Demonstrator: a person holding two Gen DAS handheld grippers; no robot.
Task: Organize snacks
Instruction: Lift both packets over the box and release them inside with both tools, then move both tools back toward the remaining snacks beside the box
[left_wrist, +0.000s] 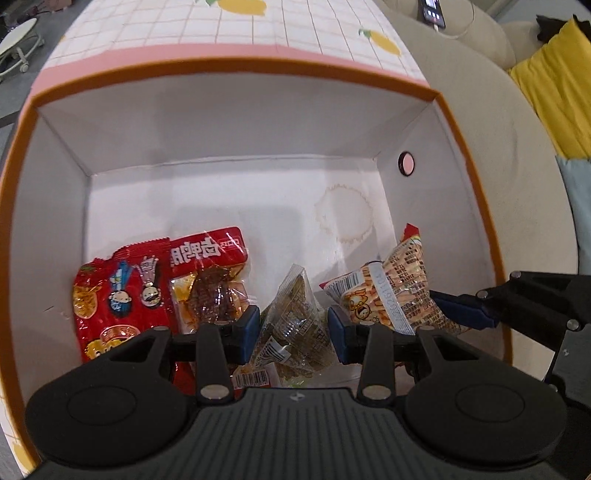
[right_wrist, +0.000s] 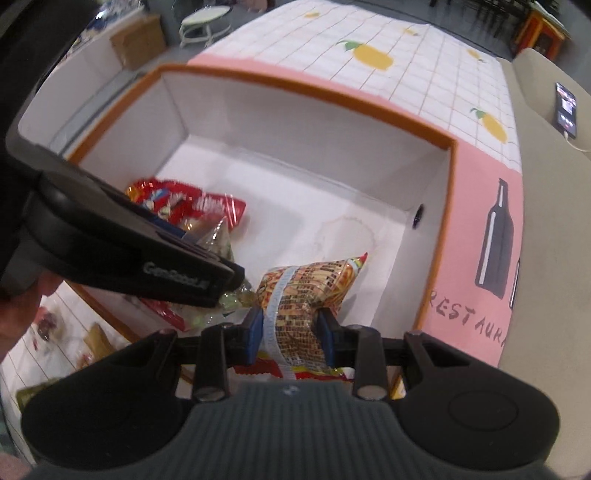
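Clear packet (left_wrist: 295, 321) between left fingers (left_wrist: 246, 328); orange packet (right_wrist: 295, 295) between right fingers (right_wrist: 255, 332).

One box (left_wrist: 236, 122) holds four snack packets: two red (left_wrist: 118, 295), one clear (left_wrist: 295, 317), one orange (left_wrist: 391, 291).

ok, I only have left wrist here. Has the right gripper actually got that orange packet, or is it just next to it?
Observer: Got it. In right wrist, the right gripper has both pads pressed into the orange packet, pinching its middle.
Operator: Any snacks outside the box?
Observer: Yes. A few loose snacks lie on the tablecloth, beyond the wall of the box at lower left. They are too blurred to name.
Operator: What's on the outside of the box on the right gripper's side?
Observer: It is pink, with a dark bottle drawing and hand-lettered text below it.
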